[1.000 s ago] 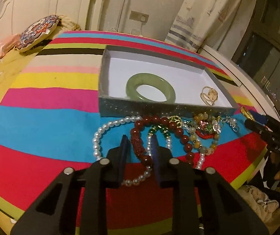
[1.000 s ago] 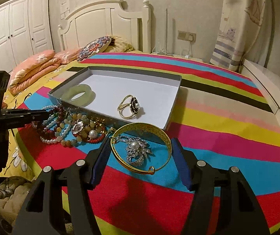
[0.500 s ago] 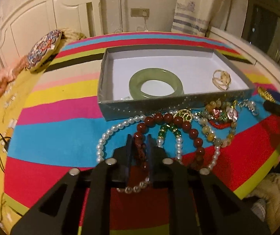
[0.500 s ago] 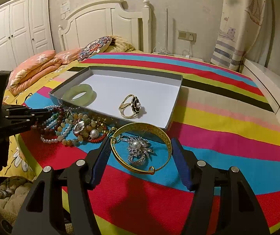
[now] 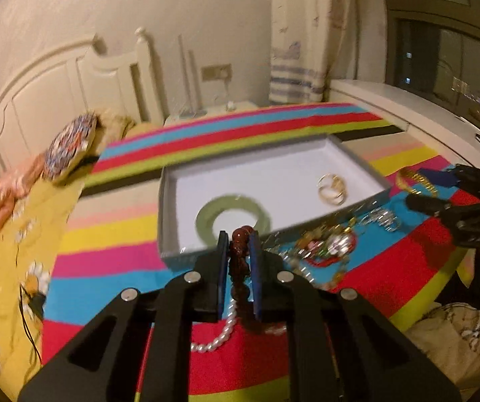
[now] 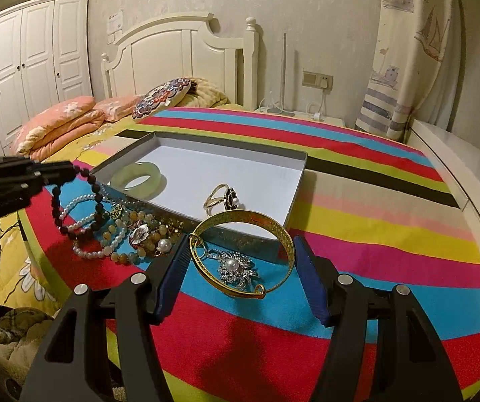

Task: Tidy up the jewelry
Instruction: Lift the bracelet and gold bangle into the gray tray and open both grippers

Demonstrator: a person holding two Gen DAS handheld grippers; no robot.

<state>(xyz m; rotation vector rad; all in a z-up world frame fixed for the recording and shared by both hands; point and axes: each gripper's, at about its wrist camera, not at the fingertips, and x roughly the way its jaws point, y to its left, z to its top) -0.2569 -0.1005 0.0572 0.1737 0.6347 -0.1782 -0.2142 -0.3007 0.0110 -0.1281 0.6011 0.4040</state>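
1. Jewelry [image 6: 132, 234] heaped on striped bedspread [image 6: 374, 241] just near of open white-lined box [image 6: 293, 194]; box set mid-bed, its long near wall facing the pile.
2. Dark red bead bracelet [image 5: 240, 261] pinched in left gripper [image 5: 239, 268], jaws nearly together on the strand; loop seen hanging slack from the tips [image 6: 72, 201] in the right wrist view, lower end draped onto the heap.
3. Round, glossy, wine-dark beads on a hidden cord; likely light, limp and free to swing, prone to snag neighbouring strands when raised. Best taken across the strand between beads, as here, so the pads cannot roll off.
4. White pearl strand [image 5: 220, 335] trailing beneath left gripper, just beside the red beads; whether tangled with them cannot be told.
5. Right gripper [image 6: 240, 274] spread wide, fingers standing either side of gold bangle [image 6: 240, 251]; pads apparently apart from the metal, no clamping visible. Far edge of bangle leaning on the box wall, near edge on the cloth.
6. Gold bangle: stiff open hoop, smooth and probably slippery; grip likely safest across its band.
7. Silver pearl-centred brooch [image 6: 233, 264] lying inside the bangle's ring; spiky, delicate, likely to catch.
8. Already in box: pale green jade bangle [image 6: 139, 177] at left, hard, probably brittle if dropped; gold ring [image 6: 221, 197] with dark flower and pearl nearer right.
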